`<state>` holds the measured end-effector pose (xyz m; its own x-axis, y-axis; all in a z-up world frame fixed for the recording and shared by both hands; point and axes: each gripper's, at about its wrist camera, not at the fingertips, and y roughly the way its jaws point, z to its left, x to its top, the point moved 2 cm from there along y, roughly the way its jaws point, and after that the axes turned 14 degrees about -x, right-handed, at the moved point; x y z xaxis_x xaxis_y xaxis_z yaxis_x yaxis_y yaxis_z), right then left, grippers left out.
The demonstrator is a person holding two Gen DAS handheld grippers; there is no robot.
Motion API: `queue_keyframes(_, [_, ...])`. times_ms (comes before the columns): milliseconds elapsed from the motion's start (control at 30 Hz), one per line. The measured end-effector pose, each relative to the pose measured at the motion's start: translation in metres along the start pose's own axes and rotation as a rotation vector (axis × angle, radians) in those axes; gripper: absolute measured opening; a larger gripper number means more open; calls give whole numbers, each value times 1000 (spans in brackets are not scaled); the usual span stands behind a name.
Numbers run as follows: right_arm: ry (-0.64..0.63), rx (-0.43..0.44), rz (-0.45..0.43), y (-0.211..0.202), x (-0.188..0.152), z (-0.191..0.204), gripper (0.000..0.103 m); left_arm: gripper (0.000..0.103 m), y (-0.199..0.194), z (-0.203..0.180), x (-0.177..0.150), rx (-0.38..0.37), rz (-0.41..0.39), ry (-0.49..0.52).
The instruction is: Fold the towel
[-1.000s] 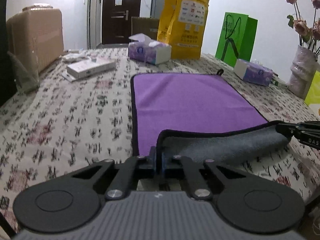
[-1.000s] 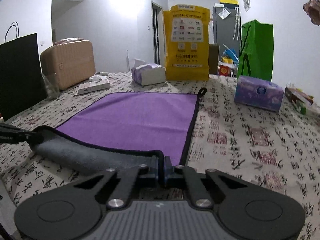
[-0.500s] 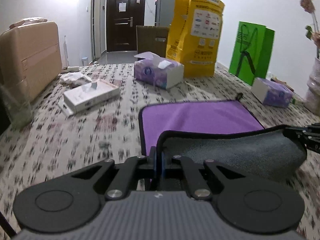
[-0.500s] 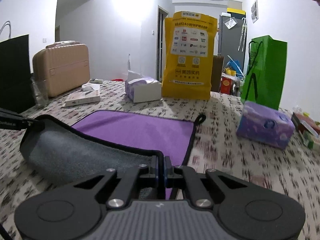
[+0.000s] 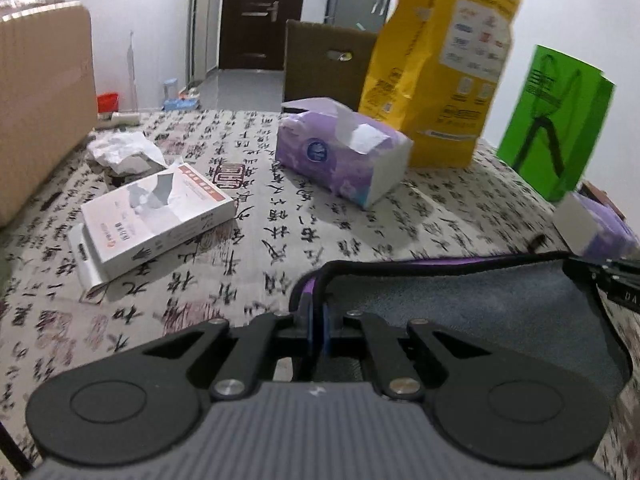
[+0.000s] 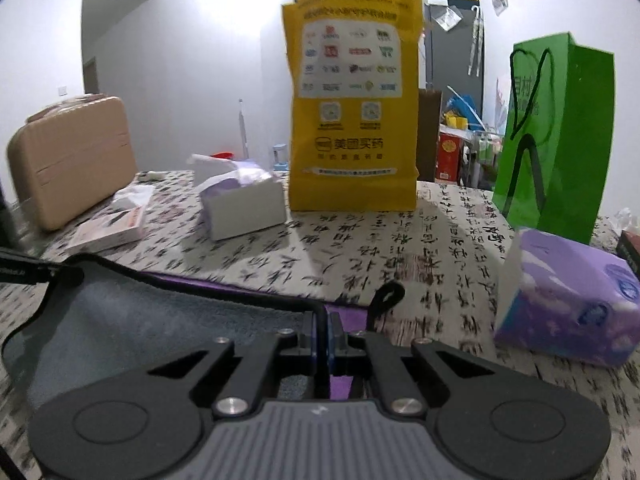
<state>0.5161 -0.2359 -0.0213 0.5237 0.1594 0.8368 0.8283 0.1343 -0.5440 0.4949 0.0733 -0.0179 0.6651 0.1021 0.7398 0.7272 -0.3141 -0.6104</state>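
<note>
Over the patterned surface (image 5: 280, 224), each hand-held gripper, left (image 5: 318, 330) and right (image 6: 322, 340), pinched on a towel (image 5: 460, 312) corner, has carried its edge nearly across; first fold almost closed

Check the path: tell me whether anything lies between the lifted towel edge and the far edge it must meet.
Nothing visible does. Both tongs, left and right, grip the towel, its lifted edge nearly over the far edge. The tissue box sits beside it.
</note>
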Motion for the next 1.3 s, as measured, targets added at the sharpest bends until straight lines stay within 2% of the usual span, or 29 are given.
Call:
queue_keyframes(200, [5, -29, 39, 37, 7, 3, 5, 5, 26, 10, 12, 4, 13, 12])
queue_keyframes(400, [15, -48, 69, 54, 1, 3, 7, 8, 40, 17, 13, 26, 24, 6])
queue_keyframes(433, [16, -52, 70, 55, 1, 3, 8, 12, 41, 19, 11, 42, 27, 3])
queue_keyframes(500, [19, -63, 69, 54, 1, 1, 18, 28, 41, 22, 7, 52, 27, 0])
queue_keyframes(533, [17, -82, 76, 54, 2, 0, 28, 42, 39, 24, 6, 63, 19, -1])
queue_keyframes(567, [14, -98, 74, 53, 3, -1, 34, 49, 36, 25, 6, 64, 20, -2])
queue_keyframes(633, [17, -109, 59, 46, 6, -5, 35, 49, 29, 26, 5, 57, 20, -4])
queue_keyframes(667, [24, -110, 54, 42, 9, -7, 35, 53, 25, 24, 5, 57, 17, 4])
queue_keyframes(700, [31, -112, 45, 37, 11, -10, 35, 57, 20, 23, 5, 60, 13, 13])
queue_keyframes(767, [37, -123, 28, 27, 16, -15, 39, 72, 7, 18, 5, 67, -6, 33])
queue_keyframes(900, [42, -135, 8, 3, 23, -23, 45, 80, -16, 8, 6, 62, -29, 58])
queue_keyframes(1033, [45, -134, -1, -22, 23, -24, 63, 85, -40, -3, 1, 60, -44, 72])
queue_keyframes(1133, [36, -125, -9, -41, 21, -19, 68, 91, -56, -11, -6, 59, -44, 87])
queue_keyframes(1233, [21, -118, -21, -62, 15, -13, 78, 94, -75, -20, -14, 57, -55, 102])
queue_keyframes(1300, [19, -114, -32, -76, 11, -9, 80, 95, -87, -25, -20, 52, -64, 106])
